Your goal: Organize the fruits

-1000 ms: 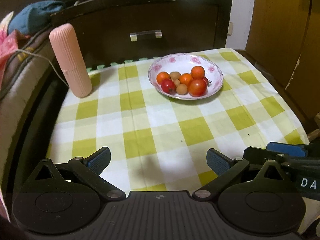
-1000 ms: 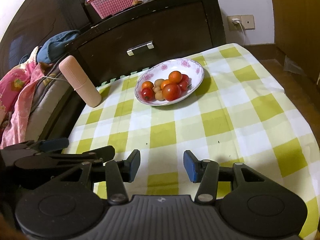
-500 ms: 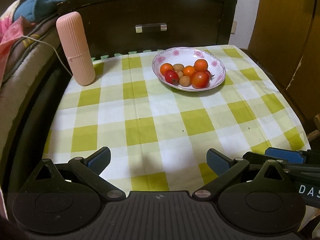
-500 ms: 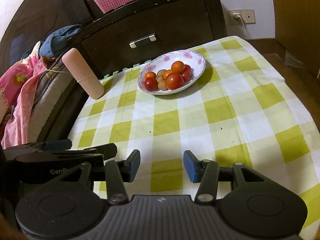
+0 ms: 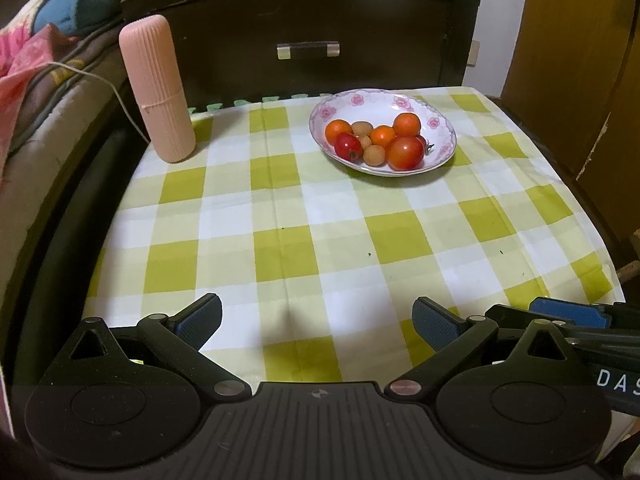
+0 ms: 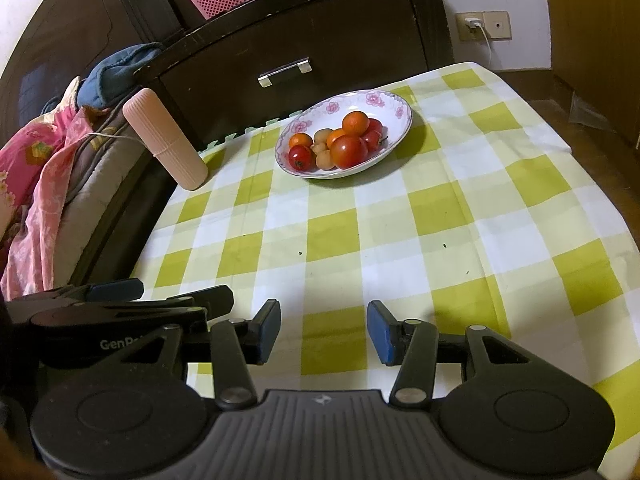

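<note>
1. Checked green-and-white tablecloth fills the scene; the flowered bowl sits toward its far side, with the fruits heaped inside it.
2. Left gripper and right gripper hang well short of the bowl, both spread wide and carrying nothing.
3. Fruits gathered: either finished or awaiting sorting, I'd judge.
4. Only the right view shows the wall socket, beyond the bowl.

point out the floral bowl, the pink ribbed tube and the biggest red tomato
White floral-rimmed bowl (image 5: 400,101), left wrist view, bare far inner wall.
Pink ribbed plastic tube (image 5: 157,88), left wrist view, mid-body.
Biggest red tomato (image 6: 348,151), right wrist view, centre of its front.
</note>
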Tool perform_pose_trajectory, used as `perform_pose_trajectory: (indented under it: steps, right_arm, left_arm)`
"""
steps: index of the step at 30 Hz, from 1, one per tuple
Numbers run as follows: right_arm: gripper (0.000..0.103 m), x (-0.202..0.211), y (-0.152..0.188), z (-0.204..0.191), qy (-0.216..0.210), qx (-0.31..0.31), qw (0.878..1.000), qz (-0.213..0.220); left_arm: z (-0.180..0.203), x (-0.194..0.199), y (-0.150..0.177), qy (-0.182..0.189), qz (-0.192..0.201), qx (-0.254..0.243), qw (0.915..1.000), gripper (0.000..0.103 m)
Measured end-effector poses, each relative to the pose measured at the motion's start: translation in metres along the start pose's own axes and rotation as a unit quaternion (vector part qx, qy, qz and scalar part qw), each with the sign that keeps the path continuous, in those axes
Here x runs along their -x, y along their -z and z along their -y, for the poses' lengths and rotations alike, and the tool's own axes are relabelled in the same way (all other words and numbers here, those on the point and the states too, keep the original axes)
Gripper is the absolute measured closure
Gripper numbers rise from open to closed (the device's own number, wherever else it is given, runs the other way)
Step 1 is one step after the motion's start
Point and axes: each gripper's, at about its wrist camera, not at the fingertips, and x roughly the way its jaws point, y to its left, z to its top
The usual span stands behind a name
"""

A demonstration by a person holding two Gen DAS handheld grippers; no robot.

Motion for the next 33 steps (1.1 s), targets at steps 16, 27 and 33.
perform_pose_trajectory:
  steps: [16, 27, 33]
  right_arm:
    - [0.057, -0.0038, 0.0008, 0.0, 0.001, -0.001, 1.0, -0.008]
    - [0.057, -0.0051, 0.0014, 0.0, 0.002, -0.001, 1.0, -0.01]
    - [0.057, -0.0054, 0.0018, 0.0, 0.002, -0.002, 1.0, -0.011]
  left_arm:
    - [0.0006, -0.0028, 0.0035, -0.004, -0.001, -0.003, 1.0, 0.002]
    - [0.0007, -0.003, 0.0043, -0.008, 0.001, -0.003, 1.0, 0.002]
    - [0.0009, -0.0035, 0.0046, -0.009, 0.002, -0.003, 1.0, 0.002]
